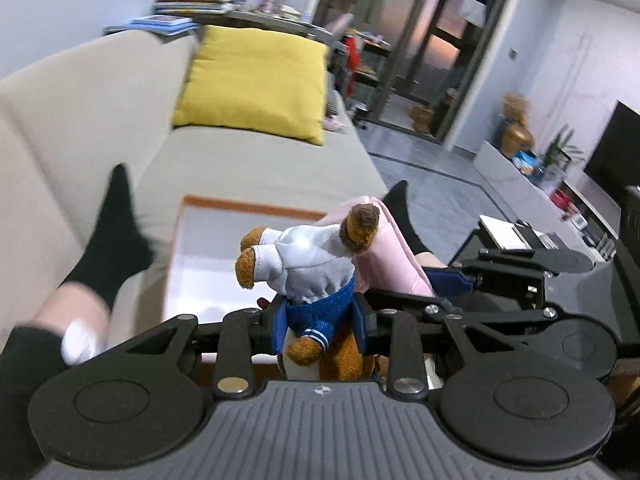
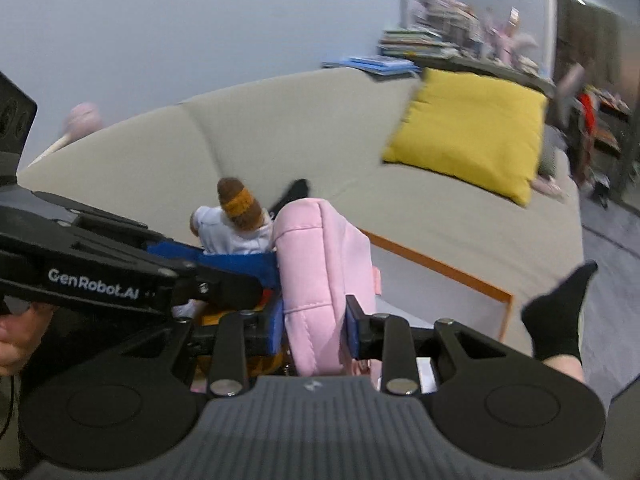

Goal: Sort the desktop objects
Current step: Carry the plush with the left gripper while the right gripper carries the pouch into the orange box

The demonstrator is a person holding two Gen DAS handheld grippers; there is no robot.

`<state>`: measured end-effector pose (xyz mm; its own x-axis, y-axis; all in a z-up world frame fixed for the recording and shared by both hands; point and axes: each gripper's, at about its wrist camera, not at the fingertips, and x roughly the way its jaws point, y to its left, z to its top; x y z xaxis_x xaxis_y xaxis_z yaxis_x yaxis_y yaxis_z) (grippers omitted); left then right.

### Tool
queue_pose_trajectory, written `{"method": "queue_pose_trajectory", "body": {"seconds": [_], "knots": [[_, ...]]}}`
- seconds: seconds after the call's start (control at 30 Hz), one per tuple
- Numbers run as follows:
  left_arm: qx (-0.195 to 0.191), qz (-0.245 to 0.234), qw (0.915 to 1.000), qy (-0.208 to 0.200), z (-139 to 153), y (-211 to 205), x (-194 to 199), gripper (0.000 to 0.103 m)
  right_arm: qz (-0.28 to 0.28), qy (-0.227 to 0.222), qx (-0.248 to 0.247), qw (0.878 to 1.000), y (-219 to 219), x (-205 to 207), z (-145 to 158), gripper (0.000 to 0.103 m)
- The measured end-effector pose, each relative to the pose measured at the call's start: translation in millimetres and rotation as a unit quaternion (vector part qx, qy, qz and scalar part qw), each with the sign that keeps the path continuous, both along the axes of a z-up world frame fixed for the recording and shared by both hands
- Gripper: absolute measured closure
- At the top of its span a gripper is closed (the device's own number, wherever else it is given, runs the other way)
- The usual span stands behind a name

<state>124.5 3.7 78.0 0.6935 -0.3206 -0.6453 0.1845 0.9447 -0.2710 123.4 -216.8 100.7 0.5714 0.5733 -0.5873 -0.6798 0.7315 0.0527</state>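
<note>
— So where's the teddy bear (image 1: 310,276) sitting relative to the left claw (image 1: 316,320)?

— Right between its blue pads. The left claw is pinching the bear around its blue skirt, with the white-shirted body and brown head sticking out on the far side of the fingers, tilted toward the right. One brown paw hangs on the near side, close to the camera.

— And the right claw (image 2: 316,328)?

— Pressed onto a pink pouch (image 2: 320,280). The padded pouch stands up between the two pads and rises past them on the far side, with its lower end running down toward the camera.

— How do the two things sit with each other?

— Just beside one another. In the right wrist view the bear (image 2: 236,224) is at the left of the pouch, touching or nearly so, and the left claw's arm reaches in from the left edge. In the left wrist view the pouch (image 1: 384,248) shows at the bear's right.

— What's under them?

— A white tray with an orange rim (image 1: 248,205), resting on a beige sofa (image 1: 260,160). A yellow cushion (image 1: 256,80) lies farther back, and feet in black socks (image 1: 114,236) show on either side.
</note>
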Motion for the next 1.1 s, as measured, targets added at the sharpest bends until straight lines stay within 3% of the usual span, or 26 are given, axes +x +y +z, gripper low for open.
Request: {"method": "queue_pose_trajectory", "body": {"seconds": [0.37,0.5,0.63,0.7,0.83,0.97,1.1], "knots": [[0.015,-0.057,0.9937,0.096,-55.8,-28.5,90.8,0.068,-0.098,0.114,-0.041,0.988,-6.0,72.1,-66.9,0.071],[0.030,-0.069,0.9898,0.121,-71.8,-36.8,113.7,0.068,-0.130,0.128,-0.048,0.982,-8.5,86.9,-81.5,0.071],[0.012,-0.078,0.9830,0.166,-95.9,-33.6,137.0,0.069,-0.140,0.147,-0.065,0.977,-7.8,102.1,-97.5,0.071],[0.009,-0.081,0.9796,0.183,-108.8,-33.3,148.0,0.069,-0.142,0.152,-0.075,0.975,-7.2,109.7,-104.6,0.071],[0.002,-0.079,0.9748,0.209,-125.4,-28.6,162.8,0.069,-0.133,0.121,-0.103,0.978,2.8,110.5,-111.6,0.071],[0.001,-0.068,0.9703,0.232,-140.8,-21.2,172.4,0.068,-0.132,0.148,-0.103,0.975,8.6,123.1,-123.9,0.071],[-0.010,-0.060,0.9694,0.238,-149.0,-14.5,176.5,0.065,-0.133,0.122,-0.121,0.976,16.2,124.0,-126.8,0.070]]}}
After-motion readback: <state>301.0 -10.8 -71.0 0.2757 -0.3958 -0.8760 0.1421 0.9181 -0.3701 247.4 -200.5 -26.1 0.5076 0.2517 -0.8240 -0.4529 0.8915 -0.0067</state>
